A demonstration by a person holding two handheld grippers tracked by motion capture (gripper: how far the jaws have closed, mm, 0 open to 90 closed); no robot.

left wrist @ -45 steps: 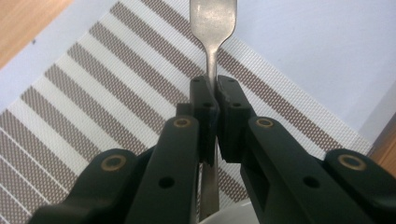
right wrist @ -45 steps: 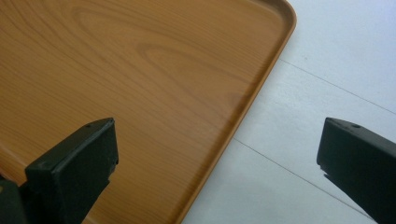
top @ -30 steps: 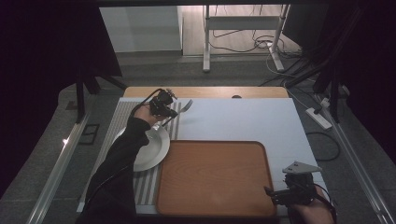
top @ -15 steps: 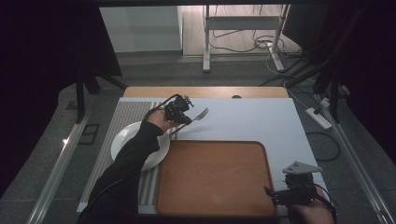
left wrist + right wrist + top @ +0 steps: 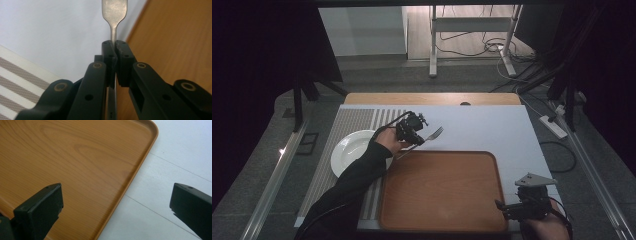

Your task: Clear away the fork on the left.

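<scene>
Fork point(image 5: 432, 136) clamped in left hand-held gripper point(image 5: 411, 131) above tray point(image 5: 442, 220) far edge, right hand-held gripper point(image 5: 523, 207) wide.

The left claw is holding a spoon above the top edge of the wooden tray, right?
Not quite: it is a fork, not a spoon. The high view shows its tines past the left claw, which is shut on the handle, above the top edge of the wooden tray.
</scene>
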